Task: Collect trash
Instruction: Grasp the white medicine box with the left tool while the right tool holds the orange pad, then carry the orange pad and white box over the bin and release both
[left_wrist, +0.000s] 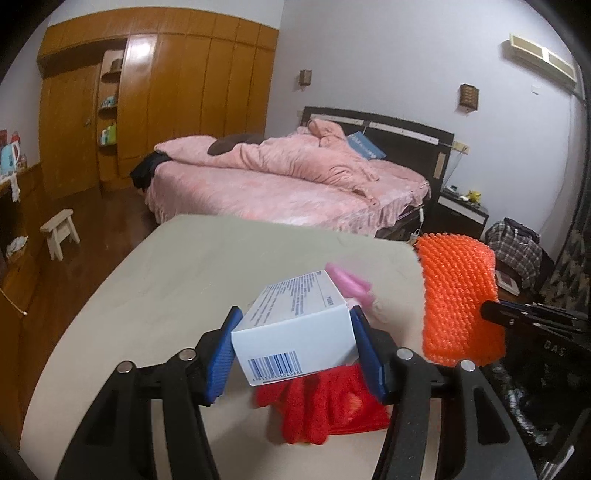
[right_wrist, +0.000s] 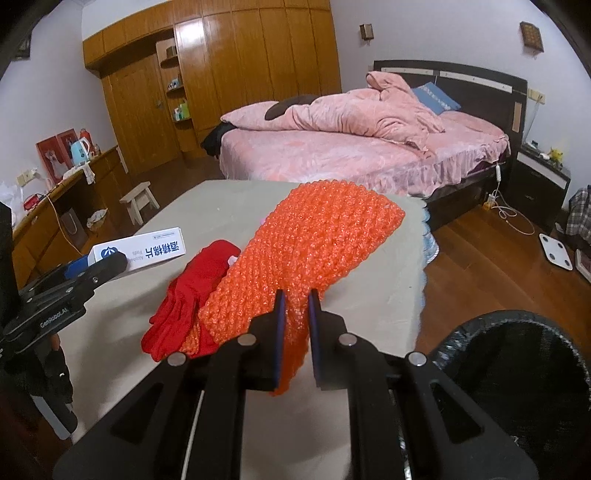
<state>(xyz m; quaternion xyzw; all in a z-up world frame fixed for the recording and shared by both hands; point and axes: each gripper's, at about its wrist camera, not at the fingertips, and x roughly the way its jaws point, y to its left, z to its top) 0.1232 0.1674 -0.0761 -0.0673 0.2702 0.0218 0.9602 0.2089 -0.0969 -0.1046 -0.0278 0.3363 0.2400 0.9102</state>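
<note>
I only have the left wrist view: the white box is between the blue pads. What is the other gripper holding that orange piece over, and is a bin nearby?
Observer: The right gripper is shut on the orange foam net, above the table near its edge.
Operator: And a bin?
Observer: Yes, a black mesh bin stands just beyond that edge.
Operator: Anything printed on my box's far side?
Observer: The white box carries blue print there.
</note>
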